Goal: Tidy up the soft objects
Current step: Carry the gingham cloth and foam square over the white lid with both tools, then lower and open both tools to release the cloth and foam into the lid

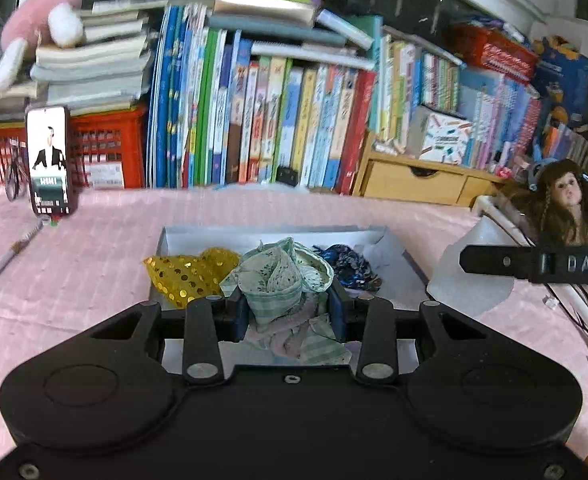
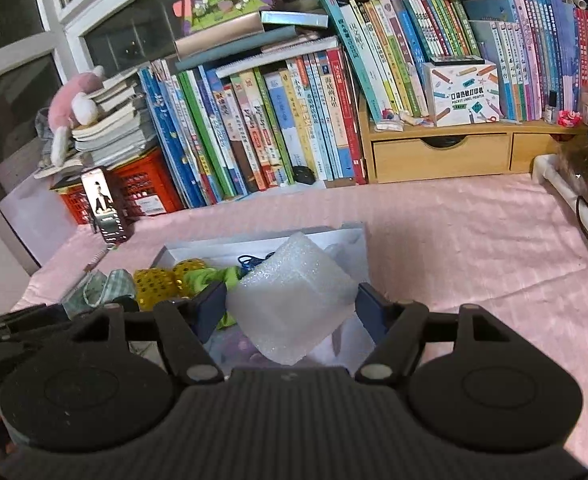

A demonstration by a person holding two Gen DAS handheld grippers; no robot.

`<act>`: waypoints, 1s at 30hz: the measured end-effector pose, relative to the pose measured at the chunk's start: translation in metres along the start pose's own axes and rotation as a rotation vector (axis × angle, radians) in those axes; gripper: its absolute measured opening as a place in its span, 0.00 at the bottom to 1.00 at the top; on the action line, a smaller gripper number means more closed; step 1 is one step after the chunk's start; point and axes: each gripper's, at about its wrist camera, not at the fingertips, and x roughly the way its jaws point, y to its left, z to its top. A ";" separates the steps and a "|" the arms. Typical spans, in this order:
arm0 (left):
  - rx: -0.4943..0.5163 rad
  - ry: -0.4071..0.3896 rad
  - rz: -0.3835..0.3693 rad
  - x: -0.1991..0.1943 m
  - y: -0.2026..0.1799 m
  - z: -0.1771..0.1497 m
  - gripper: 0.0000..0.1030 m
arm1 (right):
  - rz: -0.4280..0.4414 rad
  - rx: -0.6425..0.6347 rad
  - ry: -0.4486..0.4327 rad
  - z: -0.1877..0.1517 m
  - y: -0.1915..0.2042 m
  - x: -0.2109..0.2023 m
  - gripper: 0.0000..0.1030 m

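Two grippers are seen above a shallow white box (image 1: 394, 244) set on a pink tablecloth (image 1: 105, 240). At the far left a phone (image 1: 49, 160) is propped upright before a red crate (image 1: 109, 148), with a row of books (image 1: 261, 120) behind. Inside the box, a yellow sequined cloth (image 1: 181, 274) is laid at the left end and a dark blue piece (image 1: 348, 266) towards the right. Between them, a bundled green floral cloth (image 1: 281, 280) is pinched by the left gripper (image 1: 287, 308), its pads pressed against both sides. Further right, a white foam block (image 2: 294, 300) is clamped between the widely set pads of the right gripper (image 2: 291, 306), over the box's right part. A doll (image 1: 570, 200) is seen at the far right.
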 end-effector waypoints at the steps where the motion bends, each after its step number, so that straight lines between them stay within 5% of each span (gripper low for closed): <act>1: -0.009 0.014 -0.001 0.005 0.002 0.002 0.35 | -0.008 -0.004 0.005 0.001 0.000 0.004 0.70; 15: -0.069 0.082 0.026 0.047 0.015 0.024 0.35 | 0.118 0.083 0.064 0.007 -0.003 0.045 0.70; 30: -0.048 0.056 0.093 0.073 0.037 0.058 0.35 | -0.083 -0.079 0.004 0.007 -0.010 0.068 0.70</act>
